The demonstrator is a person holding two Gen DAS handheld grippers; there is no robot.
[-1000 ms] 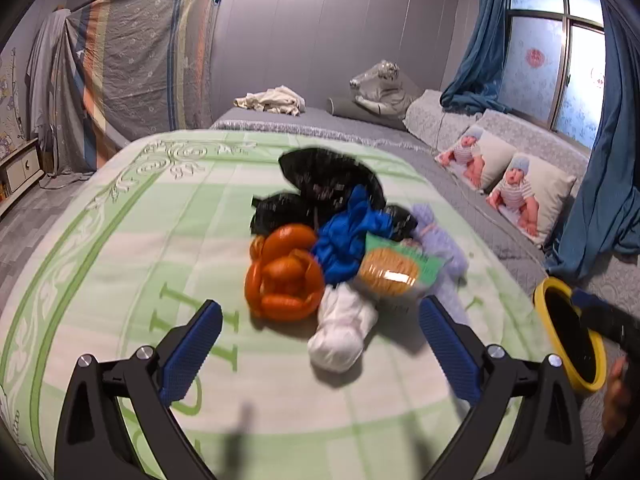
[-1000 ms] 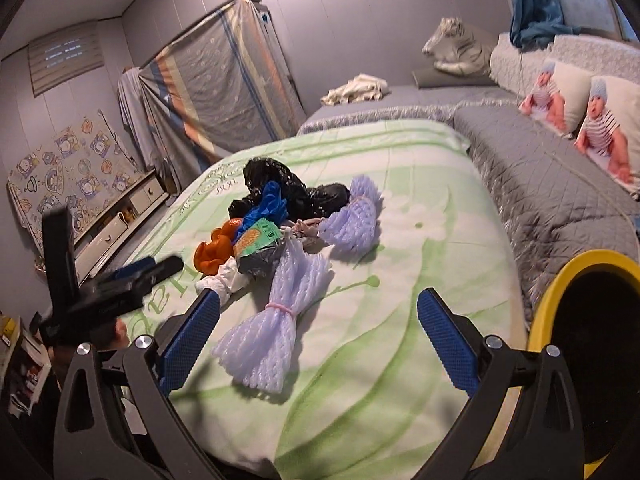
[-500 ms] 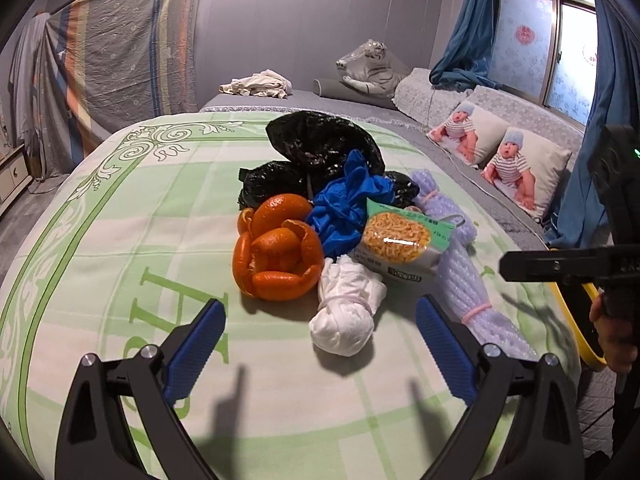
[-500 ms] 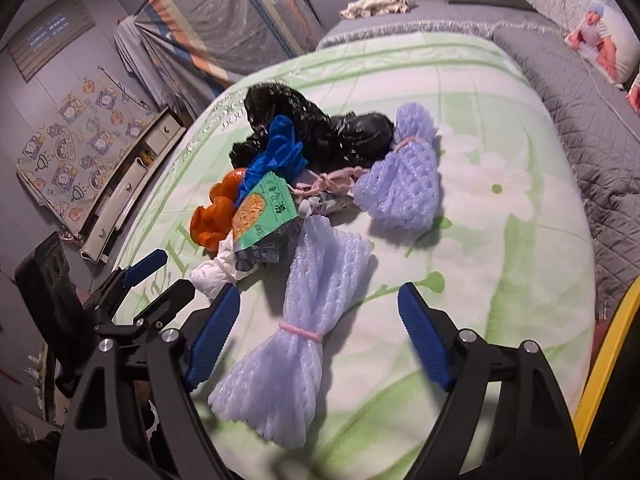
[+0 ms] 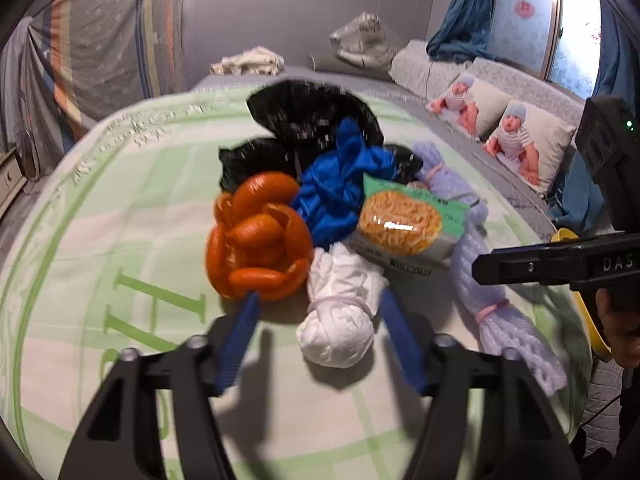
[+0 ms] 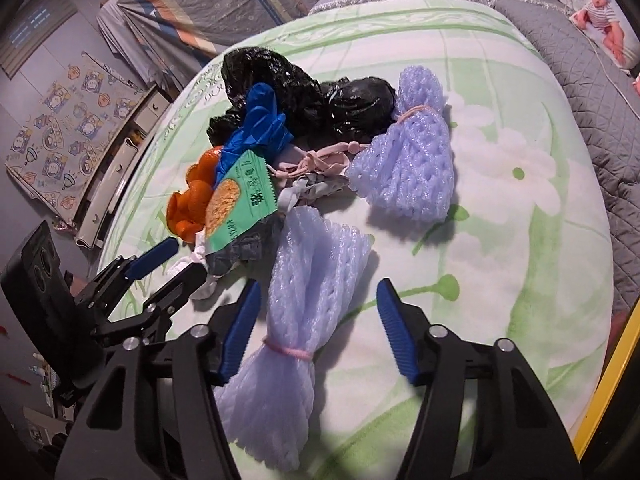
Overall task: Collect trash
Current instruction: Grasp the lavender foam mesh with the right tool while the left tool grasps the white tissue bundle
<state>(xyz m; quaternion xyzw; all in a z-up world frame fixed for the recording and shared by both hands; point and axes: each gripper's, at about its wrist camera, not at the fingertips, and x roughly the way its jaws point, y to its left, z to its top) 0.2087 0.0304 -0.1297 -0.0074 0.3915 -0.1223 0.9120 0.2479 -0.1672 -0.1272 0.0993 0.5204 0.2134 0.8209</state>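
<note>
**Both grippers closing over the trash heap on the bed**

While its jaws narrow, the left gripper [image 5: 316,320] sits at the lower centre of its own view with the white tied bundle [image 5: 340,312] between its blue pads [image 5: 240,336]; the right pad looks close against the bundle, but blur hides whether either one presses on it. Just left of that bundle lies the orange peel [image 5: 258,236], and above it the blue plastic bag [image 5: 340,192], the noodle packet [image 5: 404,224] and the black bags [image 5: 312,116], all heaped on the green and white blanket [image 5: 100,220].

Seen from the right wrist, the right gripper [image 6: 316,320] is likewise closing, its jaws about half apart, around the long lilac foam net [image 6: 296,320] tied with a pink band at the lower centre; the left pad is near the net, the right pad well clear. A second lilac net [image 6: 408,160] lies at the upper right of the heap. A yellow rim [image 6: 608,380] shows at the right edge
</note>
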